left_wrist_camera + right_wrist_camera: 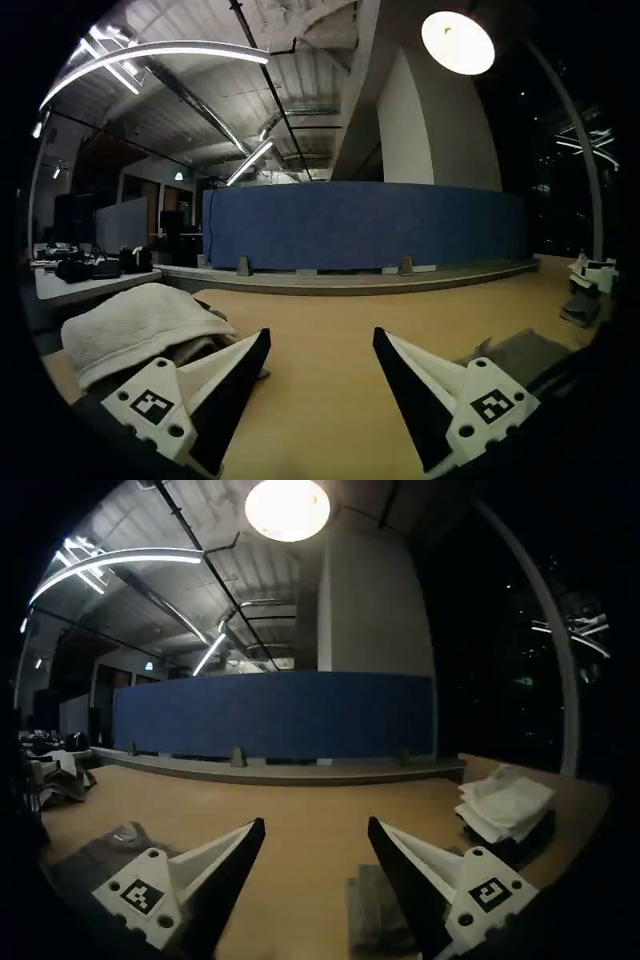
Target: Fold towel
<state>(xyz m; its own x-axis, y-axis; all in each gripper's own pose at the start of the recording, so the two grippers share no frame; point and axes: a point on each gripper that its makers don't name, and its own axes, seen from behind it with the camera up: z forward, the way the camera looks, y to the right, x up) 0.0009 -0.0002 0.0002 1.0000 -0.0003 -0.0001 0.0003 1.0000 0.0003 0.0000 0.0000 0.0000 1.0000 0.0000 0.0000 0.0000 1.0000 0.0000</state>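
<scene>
The left gripper (320, 348) and right gripper (314, 836) are hovering over the desk (336, 312), fingers (232, 376) spread wide, empty. The grey towel (520, 352) is lying at the left one's four o'clock; both should be reaching for its near corners.

Left gripper (322, 340) open; white towel (132, 324) beside.

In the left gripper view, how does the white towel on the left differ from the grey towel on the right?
Colour: the white towel is pale, the grey towel dark. Shape: the white towel is folded into a thick mound, while the grey towel lies low and nearly flat. Both rest on the wooden table.
</scene>
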